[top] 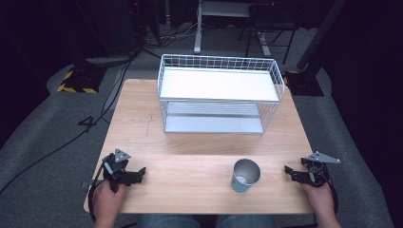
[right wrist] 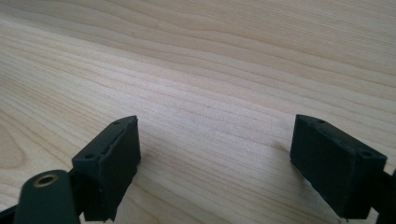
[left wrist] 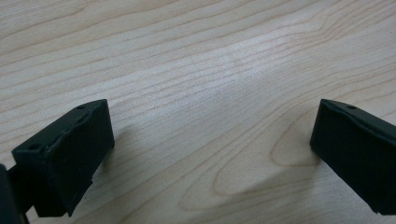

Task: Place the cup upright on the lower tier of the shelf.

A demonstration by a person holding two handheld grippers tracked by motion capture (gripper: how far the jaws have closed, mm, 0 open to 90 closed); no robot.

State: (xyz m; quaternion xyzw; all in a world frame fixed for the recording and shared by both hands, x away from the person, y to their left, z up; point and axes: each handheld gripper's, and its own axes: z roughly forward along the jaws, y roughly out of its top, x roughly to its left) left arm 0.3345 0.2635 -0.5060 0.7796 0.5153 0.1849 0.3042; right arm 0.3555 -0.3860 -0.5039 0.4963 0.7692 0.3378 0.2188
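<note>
**Both grippers resting, cup free**

I see the wooden table (top: 142, 118) bearing a white wire rack (top: 219, 92) at its far side; nearer me stands the teal cup (top: 245, 175), upright; left gripper (top: 140, 172) well left of the cup, right gripper (top: 286, 169) just right of it, both spread apart on nothing.

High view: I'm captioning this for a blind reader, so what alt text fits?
A teal cup with a metal inside stands upright on a light wooden table, between an open left hand-held gripper and an open right hand-held gripper. Behind it stands a white wire two-tier shelf rack.
</note>
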